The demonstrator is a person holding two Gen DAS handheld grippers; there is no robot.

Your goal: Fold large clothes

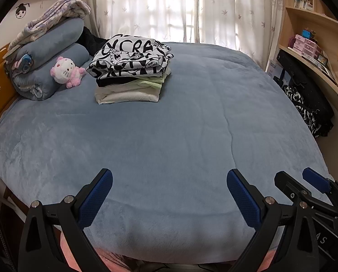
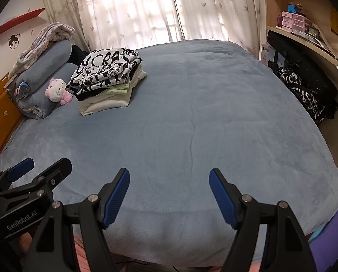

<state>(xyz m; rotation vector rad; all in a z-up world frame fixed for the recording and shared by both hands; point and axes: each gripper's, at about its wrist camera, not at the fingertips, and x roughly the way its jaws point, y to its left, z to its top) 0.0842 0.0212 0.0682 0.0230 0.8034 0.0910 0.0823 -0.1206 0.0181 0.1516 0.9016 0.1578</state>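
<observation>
Left gripper (image 1: 169,195) and right gripper (image 2: 169,195) — both wide open, empty.

Backlit floral curtains (image 1: 191,9) (daylight behind), wooden shelves (image 1: 309,22) right.

We see our left gripper (image 1: 169,195) at the bottom of the left wrist frame as matte black angular arms with round silver screws at the joints; each finger carries a long blue ribbed pad (image 1: 96,198); our right gripper (image 2: 169,196) at the bottom of its own frame is built the same, black with blue ribbed pads (image 2: 223,198); white lettering "GenRobot.AI" runs along the left gripper's black body at the lower left of the right wrist frame.
</observation>
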